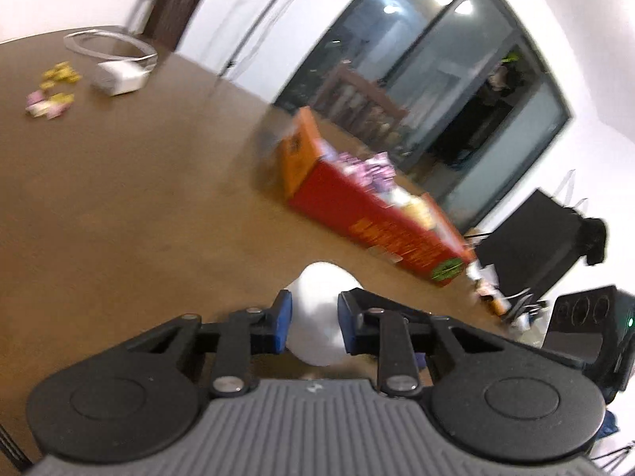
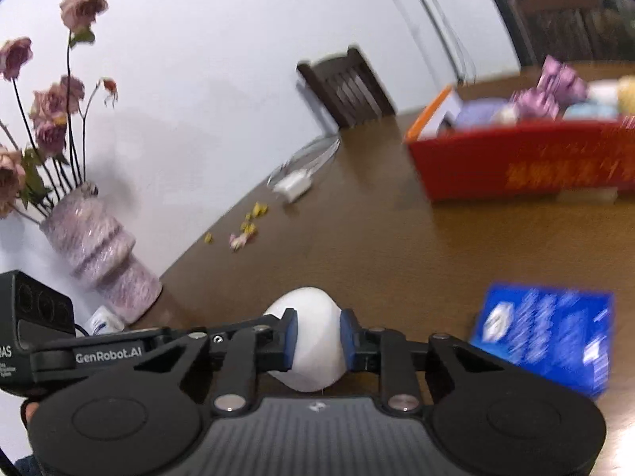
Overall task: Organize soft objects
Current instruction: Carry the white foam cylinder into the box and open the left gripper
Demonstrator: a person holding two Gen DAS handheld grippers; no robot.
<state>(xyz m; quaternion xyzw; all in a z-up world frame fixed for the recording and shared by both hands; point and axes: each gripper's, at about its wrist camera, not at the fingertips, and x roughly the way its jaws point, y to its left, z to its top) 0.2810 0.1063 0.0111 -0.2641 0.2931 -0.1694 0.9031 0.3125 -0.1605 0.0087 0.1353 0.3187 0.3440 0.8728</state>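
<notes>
My left gripper [image 1: 314,319] is shut on a white soft ball [image 1: 317,309], held above the brown table [image 1: 139,198]. My right gripper [image 2: 316,337] is shut on another white soft ball [image 2: 315,333], also above the table. A red open box [image 1: 381,222] with several soft pastel objects inside stands ahead of the left gripper, to the right. The same box [image 2: 524,158] sits at the upper right in the right wrist view. Both views are blurred by motion.
A blue packet [image 2: 547,337] lies on the table near the right gripper. A pink vase of dried flowers [image 2: 99,250] stands at the left table edge. A white charger with cable [image 1: 119,77] and scattered petals [image 1: 51,91] lie at the far side. A dark chair [image 2: 349,87] stands behind.
</notes>
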